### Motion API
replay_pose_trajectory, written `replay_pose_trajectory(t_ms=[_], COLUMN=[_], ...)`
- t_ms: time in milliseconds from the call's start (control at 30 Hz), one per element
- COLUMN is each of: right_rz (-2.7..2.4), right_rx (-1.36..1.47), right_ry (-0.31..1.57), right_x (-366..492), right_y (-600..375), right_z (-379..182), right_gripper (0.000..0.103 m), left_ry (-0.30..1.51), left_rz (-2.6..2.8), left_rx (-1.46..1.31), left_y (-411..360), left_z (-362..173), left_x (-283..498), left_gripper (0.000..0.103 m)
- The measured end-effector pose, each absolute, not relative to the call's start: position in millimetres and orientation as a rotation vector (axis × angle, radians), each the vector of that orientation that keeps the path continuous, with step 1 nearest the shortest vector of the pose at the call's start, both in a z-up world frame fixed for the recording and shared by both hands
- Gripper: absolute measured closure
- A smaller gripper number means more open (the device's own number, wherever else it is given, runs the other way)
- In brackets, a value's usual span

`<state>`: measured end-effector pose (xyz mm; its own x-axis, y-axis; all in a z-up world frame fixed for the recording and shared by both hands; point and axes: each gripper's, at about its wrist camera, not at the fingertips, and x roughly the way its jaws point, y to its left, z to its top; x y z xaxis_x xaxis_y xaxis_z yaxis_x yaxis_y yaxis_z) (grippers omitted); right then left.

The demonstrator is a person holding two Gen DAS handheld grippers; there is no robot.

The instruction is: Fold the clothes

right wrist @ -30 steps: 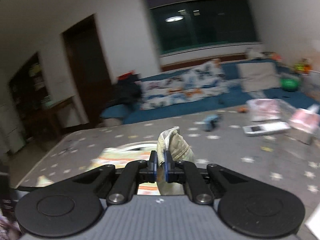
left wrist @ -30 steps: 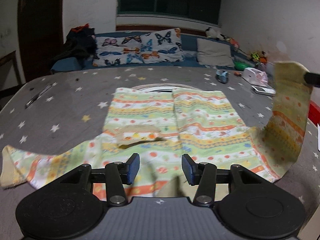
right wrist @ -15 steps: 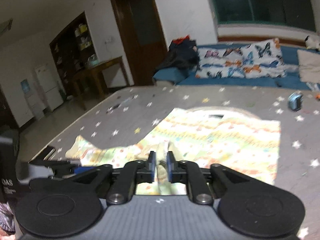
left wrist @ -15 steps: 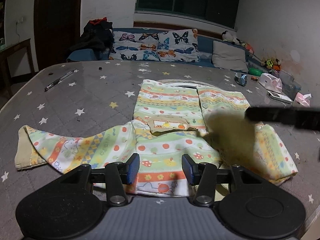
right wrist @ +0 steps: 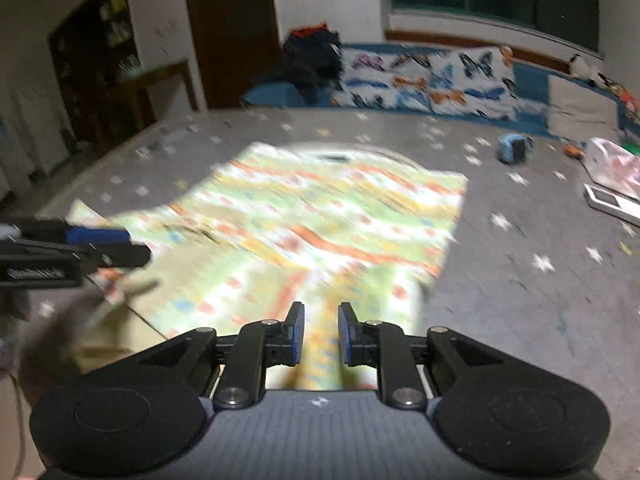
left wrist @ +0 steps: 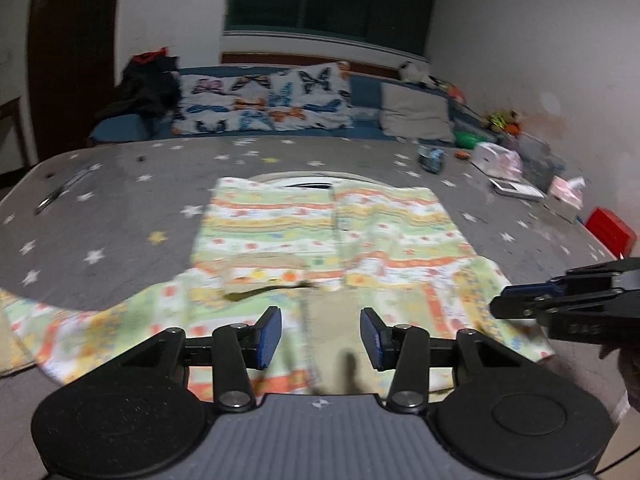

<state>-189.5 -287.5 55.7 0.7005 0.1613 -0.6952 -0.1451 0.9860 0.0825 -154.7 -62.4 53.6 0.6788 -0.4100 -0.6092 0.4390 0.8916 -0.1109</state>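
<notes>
A striped, pastel-printed child's top (left wrist: 320,240) lies flat on the grey star-print bed cover (left wrist: 120,208). Its left sleeve (left wrist: 80,328) stretches out toward the left edge. The right sleeve (right wrist: 360,280) is folded in over the body. My left gripper (left wrist: 320,338) hovers over the hem. Its jaws are closing and there is a wide gap between the pads, with only cloth lying below. It also shows in the right wrist view as the left gripper (right wrist: 100,240). My right gripper (right wrist: 321,332) is low over the folded sleeve, pads slightly apart. It reaches in as the right gripper (left wrist: 520,300).
Butterfly pillows (left wrist: 264,100) and a grey cushion (left wrist: 416,116) lie along the far edge. Small items sit on the right side of the bed: a blue toy (left wrist: 432,158), a white box (left wrist: 496,158), a flat white device (left wrist: 516,190), a red box (left wrist: 610,230). A pen (left wrist: 60,192) lies far left.
The right gripper brought the lifted right sleeve down and across the top, then its pads parted off the cuff. The left gripper's view swung forward and back.
</notes>
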Motion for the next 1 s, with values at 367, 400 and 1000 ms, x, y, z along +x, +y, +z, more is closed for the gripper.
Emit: replay_pose_trajectory(t_ms=[367, 400, 1000], right_rz=[0.094, 0.089, 0.159], right_rx=[-0.011, -0.003, -0.124], right_ry=[0.799, 0.812, 0.793], right_x=[-155.8, -153.4, -176.4], right_y=[-309.6, -311.9, -271.7], right_z=[40.3, 36.3, 34.0], right_gripper=[0.087, 0.088, 0.08], left_ry=[0.757, 0.763, 0.74], left_rz=[-0.508, -0.504, -0.458], left_rx=[0.114, 0.112, 0.146], left_y=[-103.3, -103.2, -100.1], left_z=[26.3, 24.9, 32.1], left_x=[-131.6, -130.8, -140.9], left_gripper=[0.065, 0.065, 0.062])
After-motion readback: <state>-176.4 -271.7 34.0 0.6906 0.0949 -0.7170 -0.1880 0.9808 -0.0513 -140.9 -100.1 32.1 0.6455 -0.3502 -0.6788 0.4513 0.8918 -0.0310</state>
